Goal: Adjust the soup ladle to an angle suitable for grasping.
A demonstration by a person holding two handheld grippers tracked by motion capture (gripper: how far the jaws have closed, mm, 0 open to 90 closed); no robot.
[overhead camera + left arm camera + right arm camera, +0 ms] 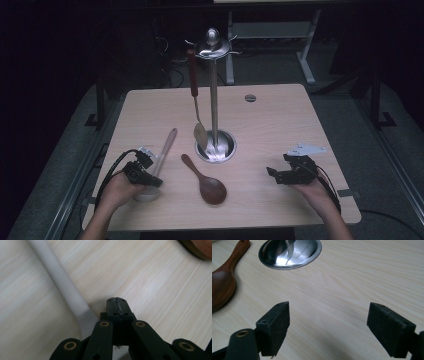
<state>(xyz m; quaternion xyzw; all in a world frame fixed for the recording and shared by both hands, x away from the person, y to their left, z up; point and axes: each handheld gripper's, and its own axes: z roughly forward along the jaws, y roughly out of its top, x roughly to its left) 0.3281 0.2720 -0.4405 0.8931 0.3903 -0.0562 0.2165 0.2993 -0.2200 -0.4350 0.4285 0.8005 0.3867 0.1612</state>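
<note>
Left gripper (117, 301): black jaws pressed together with nothing between them, sitting just beside the long pale white plastic spoon (62, 287) where handle meets bowl; contact can't be told. From the high view that white spoon (162, 155) lies at the left of the light wooden table (280, 115), the gripper above its bowl end. Right gripper (328, 327): jaws spread wide over bare table, holding nothing. Dark brown wooden spoon (207, 182) lies mid-table, near the steel utensil stand (215, 100), where a red-handled metal spoon (195, 95) hangs.
</note>
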